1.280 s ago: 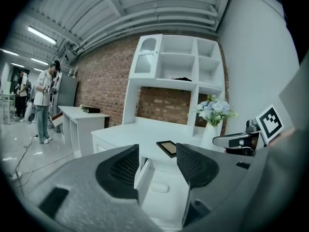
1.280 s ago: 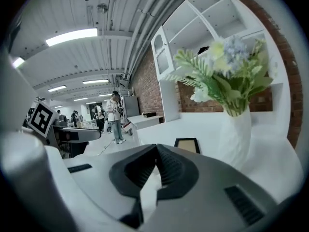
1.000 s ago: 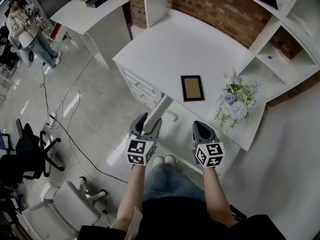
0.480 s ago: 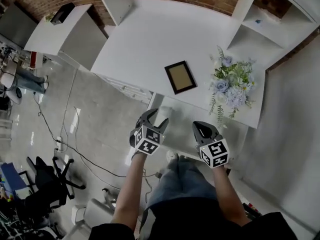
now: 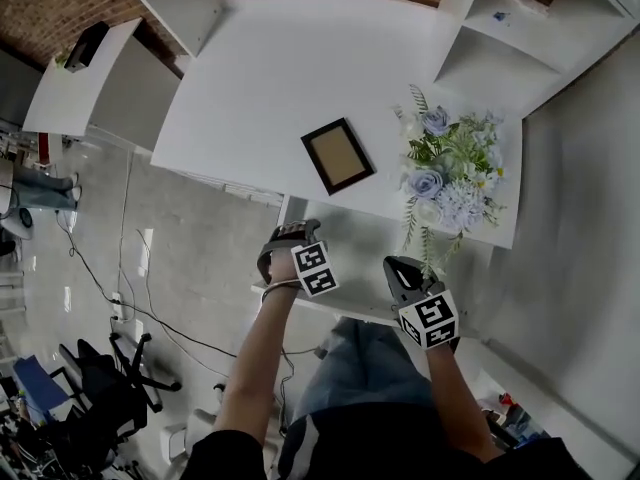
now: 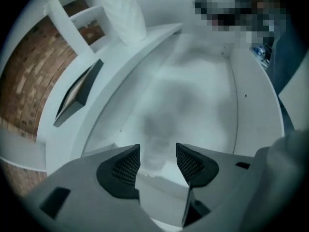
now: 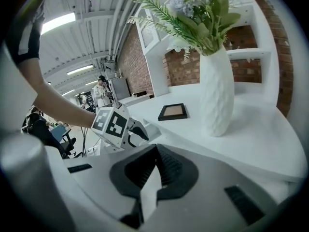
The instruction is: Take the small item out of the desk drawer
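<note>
White desk [image 5: 290,78] stood against a brick wall and carried a picture frame [image 5: 339,155] and a vase of flowers [image 5: 445,173]. Below its front edge the shallow drawer [image 5: 350,253] looked pulled out.

- Left gripper [image 5: 285,236] was at the drawer's left end. In its own view the jaws were apart with nothing clamped; only the pale drawer floor [image 6: 203,81] showed beyond them, and it was blurred.
- Right gripper [image 5: 400,268] was at the drawer's right side, below the flower fronds. In its own view the jaws were together and empty.
- Small item: not made out in any view. The drawer interior read as bare white with a grey smear. I could not tell if the item lay further back.

Risks, as judged:
- Reaching in without first finding the item could nudge it to the back or into a corner.
- Closing too early would bring the jaws together on nothing, or scrape the drawer floor.
- Raising the right gripper carelessly could catch the fronds and tip the vase.
</note>
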Tool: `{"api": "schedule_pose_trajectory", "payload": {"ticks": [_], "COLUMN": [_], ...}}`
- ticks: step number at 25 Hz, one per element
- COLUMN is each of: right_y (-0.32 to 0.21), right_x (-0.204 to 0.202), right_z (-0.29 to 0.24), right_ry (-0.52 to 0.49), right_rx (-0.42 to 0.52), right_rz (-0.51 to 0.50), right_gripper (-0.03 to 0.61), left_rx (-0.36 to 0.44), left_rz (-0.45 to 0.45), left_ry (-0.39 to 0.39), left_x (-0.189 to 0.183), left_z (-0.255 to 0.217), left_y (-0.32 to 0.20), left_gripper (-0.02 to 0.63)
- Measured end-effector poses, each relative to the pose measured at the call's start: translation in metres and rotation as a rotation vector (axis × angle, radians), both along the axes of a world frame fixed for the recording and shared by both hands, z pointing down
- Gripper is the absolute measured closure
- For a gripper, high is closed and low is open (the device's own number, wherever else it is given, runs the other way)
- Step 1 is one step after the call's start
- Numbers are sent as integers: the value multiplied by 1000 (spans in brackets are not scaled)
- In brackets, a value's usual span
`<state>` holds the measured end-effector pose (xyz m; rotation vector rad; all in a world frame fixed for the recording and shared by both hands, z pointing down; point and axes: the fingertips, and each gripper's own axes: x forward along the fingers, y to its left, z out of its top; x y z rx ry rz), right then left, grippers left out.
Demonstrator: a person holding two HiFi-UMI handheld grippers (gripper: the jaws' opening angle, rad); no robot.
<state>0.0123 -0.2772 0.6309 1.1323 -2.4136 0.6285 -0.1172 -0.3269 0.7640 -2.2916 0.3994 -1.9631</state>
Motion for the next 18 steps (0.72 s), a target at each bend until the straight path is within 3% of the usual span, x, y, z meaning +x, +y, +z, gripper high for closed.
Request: {"api": "schedule_pose_trajectory", "payload": {"ticks": [4, 10, 12, 18], "right_y": [-3, -4, -3, -2], "right_x": [1, 0, 0, 2], "right_z": [3, 6, 7, 7], "right_ry": [0, 2, 4, 4], "right_rx": [-14, -23, -25, -25], "right_rz": [6, 0, -1, 6], "right_gripper": [581, 580, 581, 581], "left_rx": [-42, -66, -52, -38], "left_rz": [78, 147, 159, 151], "left_ry": [-90, -146, -155, -112], "left_x": [-4, -5, -6, -1], "left_z": [20, 37, 37, 30], "left_y": [-2, -3, -6, -6], "left_gripper": [400, 400, 444, 456]}}
